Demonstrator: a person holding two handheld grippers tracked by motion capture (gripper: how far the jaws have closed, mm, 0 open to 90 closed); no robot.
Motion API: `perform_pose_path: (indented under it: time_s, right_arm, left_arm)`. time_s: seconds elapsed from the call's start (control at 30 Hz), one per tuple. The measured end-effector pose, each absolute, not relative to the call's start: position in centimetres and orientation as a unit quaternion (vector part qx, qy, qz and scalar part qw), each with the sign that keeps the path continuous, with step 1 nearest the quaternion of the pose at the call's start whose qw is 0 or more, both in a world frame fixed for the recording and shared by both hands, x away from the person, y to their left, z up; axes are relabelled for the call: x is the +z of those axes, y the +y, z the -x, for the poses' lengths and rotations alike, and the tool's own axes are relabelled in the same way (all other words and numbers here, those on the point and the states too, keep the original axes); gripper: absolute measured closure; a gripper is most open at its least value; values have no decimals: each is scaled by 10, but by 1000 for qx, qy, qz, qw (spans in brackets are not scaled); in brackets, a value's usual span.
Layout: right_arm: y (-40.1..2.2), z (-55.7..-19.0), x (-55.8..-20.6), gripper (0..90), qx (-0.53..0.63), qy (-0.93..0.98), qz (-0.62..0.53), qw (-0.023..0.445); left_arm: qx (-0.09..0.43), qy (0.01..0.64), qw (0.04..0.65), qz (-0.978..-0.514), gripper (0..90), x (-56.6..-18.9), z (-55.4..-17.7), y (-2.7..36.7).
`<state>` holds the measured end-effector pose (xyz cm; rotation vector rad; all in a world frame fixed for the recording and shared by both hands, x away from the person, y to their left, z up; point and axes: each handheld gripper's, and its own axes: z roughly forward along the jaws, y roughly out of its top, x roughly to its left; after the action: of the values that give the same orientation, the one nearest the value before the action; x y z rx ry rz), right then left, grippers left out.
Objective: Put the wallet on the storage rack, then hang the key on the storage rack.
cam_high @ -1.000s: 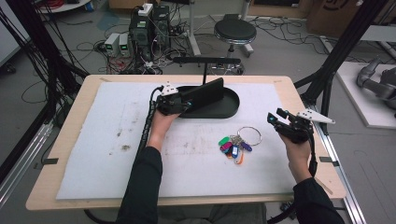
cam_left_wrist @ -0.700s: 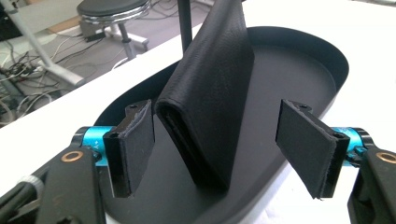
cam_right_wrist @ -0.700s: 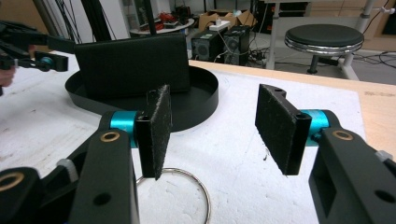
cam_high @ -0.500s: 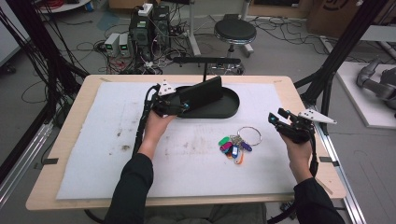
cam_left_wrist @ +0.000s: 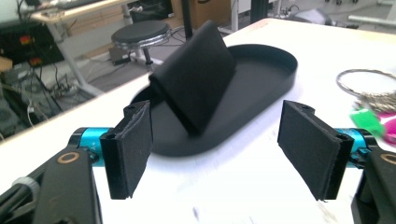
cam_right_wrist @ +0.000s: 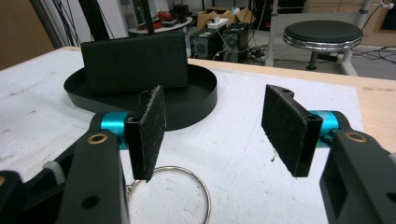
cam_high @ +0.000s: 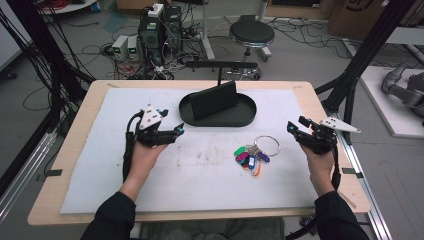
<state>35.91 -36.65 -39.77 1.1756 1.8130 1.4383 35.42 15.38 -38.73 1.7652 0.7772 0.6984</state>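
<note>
Both my grippers are empty, jaws just opened wider: left gripper (cam_high: 178, 131) at centre-left, right gripper (cam_high: 291, 127) at right. The key bunch (cam_high: 251, 155) lies centre-right below the black tray (cam_high: 248, 114). I'd pinch its ring (cam_right_wrist: 187, 198), probably thin, squarely.

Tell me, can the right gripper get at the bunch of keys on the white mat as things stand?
Probably yes. The right gripper is open and empty, and the bunch of keys lies in the open on the white mat just beside it. The black tray sits farther back, and the left gripper is well off to the other side.
</note>
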Motion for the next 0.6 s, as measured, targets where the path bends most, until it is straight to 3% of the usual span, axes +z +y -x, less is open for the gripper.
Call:
perform_pose_path:
  time_s: [0.33, 0.6]
  right_arm:
    - [-364, -349, -397, 388, 521, 684, -427, 279]
    - [-369, -349, -399, 376, 519, 680, -437, 279]
  left_arm:
    - [276, 377, 523, -712, 265, -412, -306, 197]
    - [287, 392, 522, -701, 253, -419, -307, 213]
